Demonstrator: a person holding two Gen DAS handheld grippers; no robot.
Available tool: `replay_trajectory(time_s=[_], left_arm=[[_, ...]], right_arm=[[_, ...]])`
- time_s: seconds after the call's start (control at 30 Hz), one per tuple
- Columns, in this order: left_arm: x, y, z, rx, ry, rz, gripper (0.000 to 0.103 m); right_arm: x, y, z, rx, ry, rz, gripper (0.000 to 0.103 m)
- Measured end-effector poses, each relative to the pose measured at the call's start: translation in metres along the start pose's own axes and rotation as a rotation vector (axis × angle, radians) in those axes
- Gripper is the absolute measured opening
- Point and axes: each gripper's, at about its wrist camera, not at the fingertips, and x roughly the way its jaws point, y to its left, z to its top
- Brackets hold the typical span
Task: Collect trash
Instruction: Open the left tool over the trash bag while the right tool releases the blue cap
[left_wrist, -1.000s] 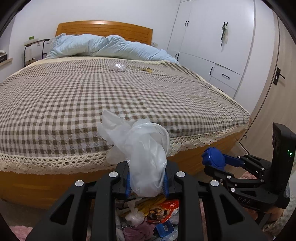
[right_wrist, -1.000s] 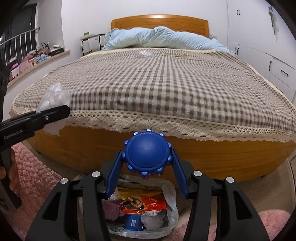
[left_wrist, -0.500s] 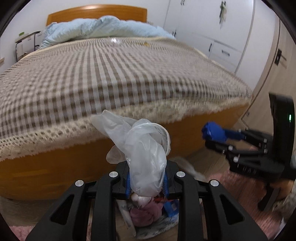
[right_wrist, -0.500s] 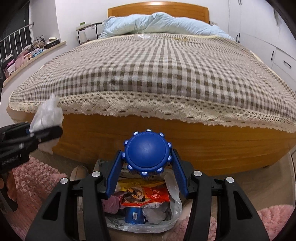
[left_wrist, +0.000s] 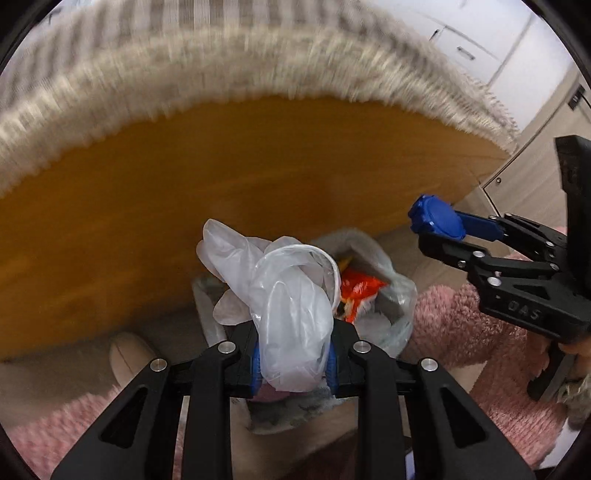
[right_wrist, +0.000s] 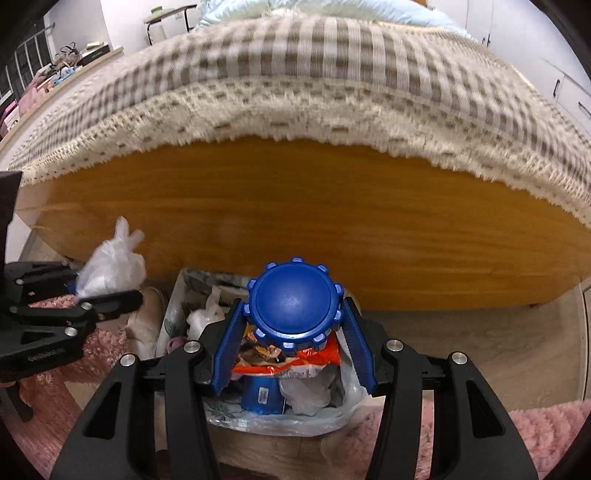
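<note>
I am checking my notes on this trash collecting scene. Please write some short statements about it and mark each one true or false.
1. The left claw holds a crumpled clear plastic glove. True.
2. The right claw is empty. False: it grips a blue ridged lid.
3. The trash bag on the floor is empty. False: it holds wrappers and other waste.
4. A pink rug lies beside the bag. True.

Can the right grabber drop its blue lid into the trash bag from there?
Probably yes. The right gripper holds the blue lid just above the open trash bag, and nothing sits between them; the left gripper is off to one side.
</note>
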Motion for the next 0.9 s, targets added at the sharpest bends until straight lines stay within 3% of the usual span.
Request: replay_trajectory(time_s=[0.2,0.5,0.6,0.67,0.73,0.9], left_arm=[[0.041,0.005,-0.003,-0.078,0.117,0.003,0.023],[0.070,0.000,0.000,-0.104,0.160,-0.002,0.023],[0.064,0.000,0.002,-0.100,0.140,-0.011,0.034],[0.056,0.000,0.003,-0.088,0.106,-0.004,0.057],[0.049,-0.002,0.003,-0.072,0.075,0.015,0.066],[0.046,0.003,0.001,-0.087,0.084,0.059,0.072]], right_arm=[[0.015,-0.009,-0.007,0.025,0.047,-0.007,0.052],[0.024,-0.031,-0.003,0.096,0.085,-0.019,0.052],[0.027,-0.034,-0.005,0.100,0.094,-0.022,0.052],[0.031,-0.030,-0.004,0.100,0.098,-0.025,0.052],[0.035,-0.029,-0.005,0.099,0.103,-0.027,0.052],[0.039,-0.024,-0.004,0.090,0.113,-0.034,0.052]])
